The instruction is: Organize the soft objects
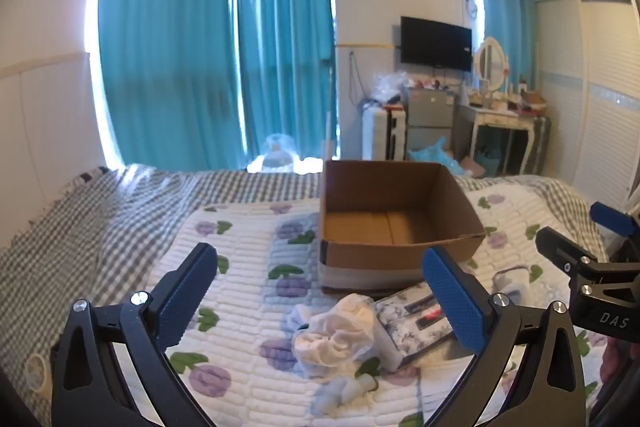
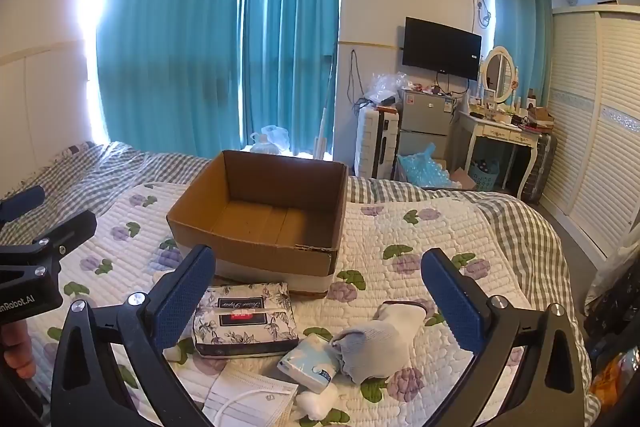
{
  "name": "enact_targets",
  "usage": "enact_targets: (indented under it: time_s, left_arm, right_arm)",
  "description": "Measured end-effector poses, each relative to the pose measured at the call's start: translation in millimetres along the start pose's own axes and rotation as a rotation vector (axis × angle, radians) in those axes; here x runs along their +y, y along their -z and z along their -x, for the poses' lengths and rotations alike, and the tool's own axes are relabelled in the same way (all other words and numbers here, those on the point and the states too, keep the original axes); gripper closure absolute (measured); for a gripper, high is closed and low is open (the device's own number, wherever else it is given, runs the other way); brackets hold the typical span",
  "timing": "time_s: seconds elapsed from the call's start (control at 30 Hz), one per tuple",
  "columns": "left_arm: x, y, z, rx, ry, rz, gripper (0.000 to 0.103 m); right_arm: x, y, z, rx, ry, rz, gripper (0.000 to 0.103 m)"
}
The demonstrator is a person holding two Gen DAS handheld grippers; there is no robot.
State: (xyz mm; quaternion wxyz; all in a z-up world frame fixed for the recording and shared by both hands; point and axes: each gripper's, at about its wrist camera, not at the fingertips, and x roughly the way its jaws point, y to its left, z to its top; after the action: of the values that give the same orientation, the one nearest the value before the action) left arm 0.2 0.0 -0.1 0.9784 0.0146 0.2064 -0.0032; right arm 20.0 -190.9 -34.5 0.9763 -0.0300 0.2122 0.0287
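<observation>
An open, empty cardboard box (image 1: 400, 223) (image 2: 264, 219) stands on the flowered quilt. In front of it lie a floral tissue pack (image 2: 245, 319) (image 1: 416, 319), a crumpled white cloth (image 1: 336, 335), a small blue tissue packet (image 2: 310, 361), a grey-white sock (image 2: 380, 339), a face mask (image 2: 248, 397) and a white wad (image 2: 316, 405). My left gripper (image 1: 320, 303) is open and empty above the white cloth. My right gripper (image 2: 318, 301) is open and empty above the packet and sock; it also shows in the left wrist view (image 1: 576, 251).
The bed has a checked sheet (image 1: 80, 227) at left and far end. Beyond it stand teal curtains (image 2: 224, 47), a small fridge (image 2: 424, 123), a dressing table (image 2: 500, 139) and a white wardrobe (image 2: 596, 115) at right.
</observation>
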Motion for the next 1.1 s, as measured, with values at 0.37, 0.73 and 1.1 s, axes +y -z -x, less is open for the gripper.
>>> enact_targets:
  time_s: [0.37,0.73,1.1]
  left_arm:
    - [1.6,3.1,-1.9,0.004,-0.002,0.006,0.0]
    - [3.0,3.5,-2.7,0.008,-0.001,0.008,0.0]
    - [2.5,4.8,-4.5,0.012,-0.01,0.0,0.0]
  right_arm:
    - [0.1,1.7,-1.3,0.001,0.003,0.0,0.0]
    - [0.4,7.7,-2.5,0.009,0.006,0.007,0.0]
    - [0.9,7.5,-5.9,0.021,0.005,0.012,0.0]
